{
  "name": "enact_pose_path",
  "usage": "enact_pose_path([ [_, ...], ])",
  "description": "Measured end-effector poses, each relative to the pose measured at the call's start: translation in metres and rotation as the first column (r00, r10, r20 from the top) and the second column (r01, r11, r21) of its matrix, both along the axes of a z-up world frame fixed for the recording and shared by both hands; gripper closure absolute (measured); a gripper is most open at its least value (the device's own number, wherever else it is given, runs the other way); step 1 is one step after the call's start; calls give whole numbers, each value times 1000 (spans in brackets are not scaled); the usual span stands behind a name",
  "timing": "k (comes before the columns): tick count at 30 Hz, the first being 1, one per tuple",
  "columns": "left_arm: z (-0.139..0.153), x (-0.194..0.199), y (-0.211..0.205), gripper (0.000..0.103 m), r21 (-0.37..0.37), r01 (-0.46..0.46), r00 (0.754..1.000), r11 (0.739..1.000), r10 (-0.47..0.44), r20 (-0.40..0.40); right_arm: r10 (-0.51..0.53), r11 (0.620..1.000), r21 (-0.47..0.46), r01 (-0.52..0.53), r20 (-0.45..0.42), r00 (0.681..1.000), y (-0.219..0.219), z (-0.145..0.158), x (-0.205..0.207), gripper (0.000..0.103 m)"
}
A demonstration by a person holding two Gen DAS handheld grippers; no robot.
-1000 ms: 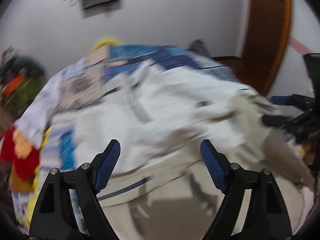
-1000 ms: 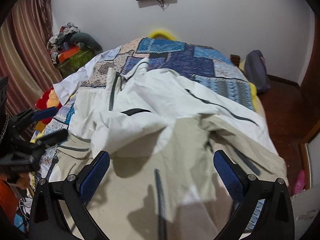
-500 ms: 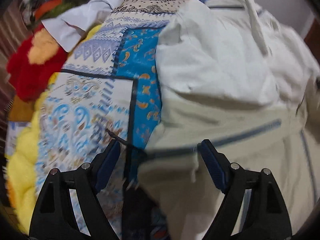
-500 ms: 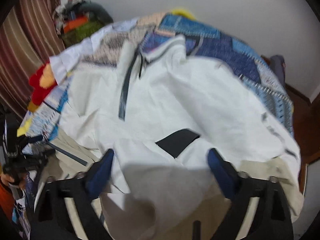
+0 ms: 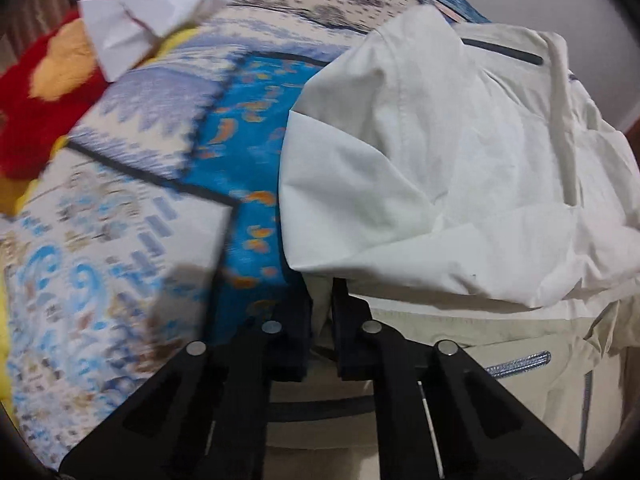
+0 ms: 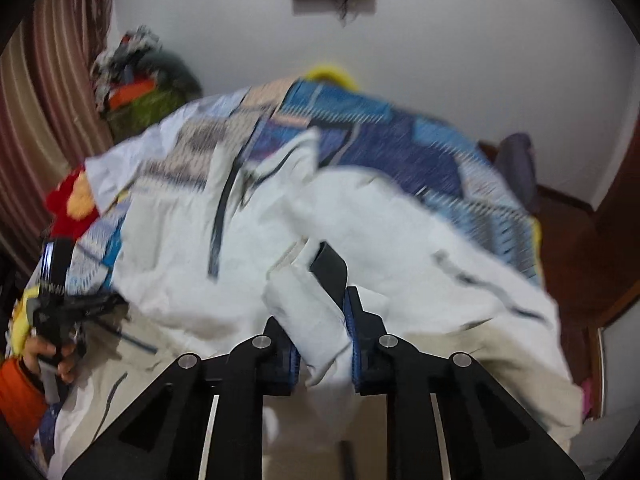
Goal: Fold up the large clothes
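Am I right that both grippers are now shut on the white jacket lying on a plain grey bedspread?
Not quite: the bedspread is a blue patchwork print, not plain grey, as the left wrist view shows. Both the left gripper and the right gripper are indeed shut on the jacket.

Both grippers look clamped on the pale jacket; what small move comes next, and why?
Probably lift both together and carry the fabric toward the collar. The left gripper pinches the white and beige jacket at its near side edge, the right gripper a bunched fold; jaws just closed, cloth between them.
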State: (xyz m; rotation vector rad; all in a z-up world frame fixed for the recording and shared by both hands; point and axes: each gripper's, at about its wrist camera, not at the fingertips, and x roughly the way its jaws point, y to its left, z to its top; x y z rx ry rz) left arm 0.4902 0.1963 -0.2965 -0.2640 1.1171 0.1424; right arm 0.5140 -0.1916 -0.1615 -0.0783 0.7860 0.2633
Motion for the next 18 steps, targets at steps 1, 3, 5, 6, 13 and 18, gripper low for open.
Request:
enact_pose_path([
  [1,1,-5,5,94,-4,-13,1000,1000,13,-2,-20,1000,6,20,17,1000,-9,5,-1,90],
  [3,5,-14,14,94,-8,-37,999,999,37,-1,-42,999,34,41,13,999,-26,8,0,90],
  [5,9,-24,19,94,9,-45,999,999,45,0,-50,998,48,50,-5,999,-36,5,0,90],
  [6,12,-28,19,94,19,-41,999,999,41,0,-51,998,36,52,-12,999,-38,0,0,90],
  [13,8,-25,22,92,109,1,999,994,4,-38,-89,994,-66,84,-74,993,-42,-53,0,90],
  [18,14,-29,20,86,131,42,998,990,-35,-55,-58,993,-107,51,-66,996,-51,-48,-12,89],
])
